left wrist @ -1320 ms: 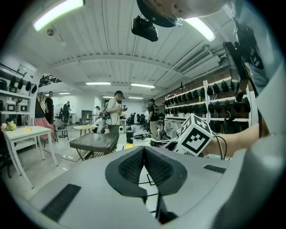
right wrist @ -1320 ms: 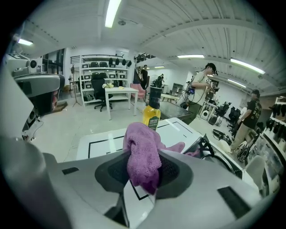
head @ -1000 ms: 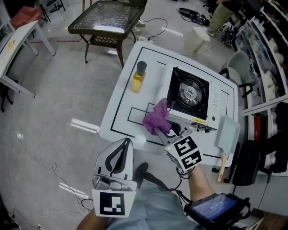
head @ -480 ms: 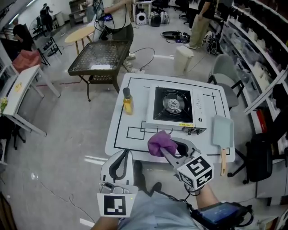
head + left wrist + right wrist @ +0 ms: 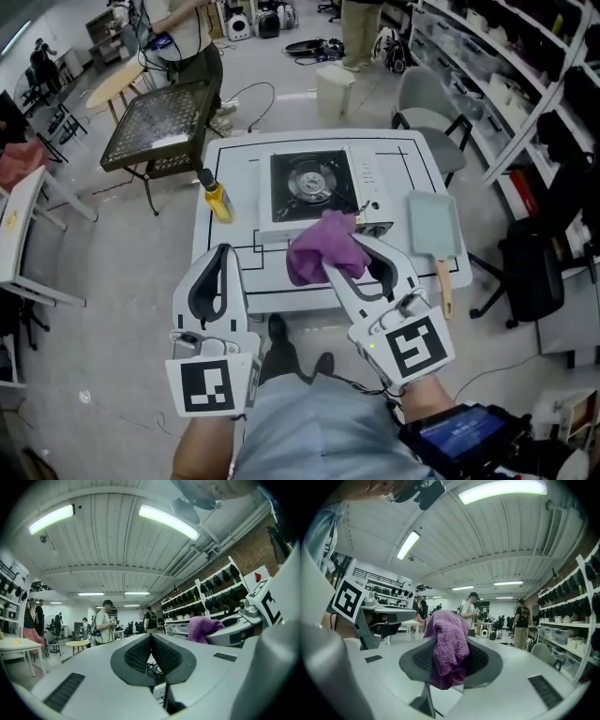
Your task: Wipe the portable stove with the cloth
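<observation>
Between the jaws of the right gripper (image 5: 352, 251), clamped tight: bunched purple cloth (image 5: 317, 246), up off the bench (image 5: 412, 155), short of the portable stove (image 5: 311, 186). Jaws of the left gripper (image 5: 222, 255) pressed together, empty. Probably best: lower the loose end flat onto the stove top, keep the clamp firm, wipe in long passes.

Seen from beside the person, two handheld tongs are held side by side in front of the body, both pointing level and away. The left tongs (image 5: 151, 639) have their pads pressed together with nothing between them. The right tongs (image 5: 450, 660) are clamped on a bunched purple cloth (image 5: 447, 639), which droops over their tips.
</observation>
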